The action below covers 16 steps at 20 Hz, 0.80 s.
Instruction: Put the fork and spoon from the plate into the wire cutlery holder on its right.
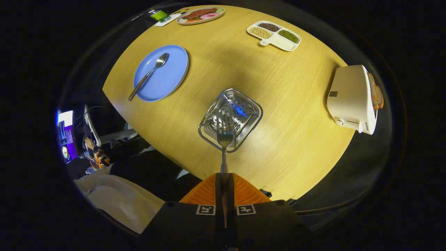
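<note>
The hand-held gripper (225, 181) is held above the near edge of a round wooden table (278, 104), its two fingers pressed close together on the handle of a fork (224, 146). The fork runs straight ahead from between the fingers, tines forward, and its head sits over the near rim of the wire cutlery holder (230, 119) (whether the tines touch the wire cannot be told from this angle). The holder is a square metal basket with a perforated bottom, standing on the table just ahead of the fingers.

Beyond the holder and off to the left lies a blue plate (170, 75). The spoon (149, 74) rests on it, bowl pointing away from the gripper and the handle slanting back toward the gripper's side, its end reaching past the plate's near rim.

Far ahead, at the opposite side of the table, is an oval dish of food (200, 15) with a small white tray (164, 17) just beside it on the left. To the right of those sits a white divided tray (277, 40) with beans or grains in three of its compartments. Well off to the right of the gripper, at the table's edge, stands a white toaster (352, 99) with slices of bread showing at its far side.

Below the table on the left, a white sleeve (115, 198) shows close to the gripper, and farther back a lit screen (67, 134).
</note>
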{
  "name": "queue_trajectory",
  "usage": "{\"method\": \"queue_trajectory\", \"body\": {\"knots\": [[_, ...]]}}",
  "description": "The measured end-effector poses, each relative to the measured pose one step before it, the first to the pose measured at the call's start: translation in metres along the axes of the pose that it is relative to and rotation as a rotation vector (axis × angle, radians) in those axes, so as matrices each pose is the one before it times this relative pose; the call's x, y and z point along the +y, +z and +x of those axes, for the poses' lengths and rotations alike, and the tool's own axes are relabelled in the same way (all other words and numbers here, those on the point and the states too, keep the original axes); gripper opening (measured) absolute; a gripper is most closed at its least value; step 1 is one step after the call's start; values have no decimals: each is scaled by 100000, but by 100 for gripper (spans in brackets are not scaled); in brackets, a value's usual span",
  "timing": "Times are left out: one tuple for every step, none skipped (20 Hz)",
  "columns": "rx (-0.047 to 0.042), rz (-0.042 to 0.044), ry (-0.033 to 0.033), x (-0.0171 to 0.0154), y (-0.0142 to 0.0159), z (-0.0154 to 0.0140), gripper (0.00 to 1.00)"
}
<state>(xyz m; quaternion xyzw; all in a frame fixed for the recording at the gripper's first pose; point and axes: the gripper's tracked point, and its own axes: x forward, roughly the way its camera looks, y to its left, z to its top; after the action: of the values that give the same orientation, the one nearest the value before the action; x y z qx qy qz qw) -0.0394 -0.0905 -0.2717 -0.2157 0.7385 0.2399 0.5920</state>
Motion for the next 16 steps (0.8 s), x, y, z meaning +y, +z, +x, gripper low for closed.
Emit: {"method": "queue_trajectory", "body": {"knots": [[2002, -388, 710, -45, 122, 350, 7], [1891, -297, 297, -124, 271, 281, 7], [1873, -150, -89, -159, 226, 246, 7], [2039, 140, -38, -27, 65, 267, 7], [1955, -179, -278, -73, -33, 238, 8], [584, -178, 74, -24, 230, 238, 9], [827, -144, 16, 5, 155, -28, 9], [-107, 496, 35, 31, 287, 86, 10], [-753, 339, -26, 42, 370, 13, 11], [-439, -168, -132, -60, 308, 15, 11], [-378, -492, -763, -181, 323, -210, 13], [-1626, 103, -409, -164, 476, -680, 15], [-1796, 389, -499, -67, 543, 95, 28], [-1777, 701, 382, 90, 93, -523, 38], [-1790, 484, 944, 335, 223, -174, 52], [-2156, 610, 573, 222, 187, -373, 64]]}}
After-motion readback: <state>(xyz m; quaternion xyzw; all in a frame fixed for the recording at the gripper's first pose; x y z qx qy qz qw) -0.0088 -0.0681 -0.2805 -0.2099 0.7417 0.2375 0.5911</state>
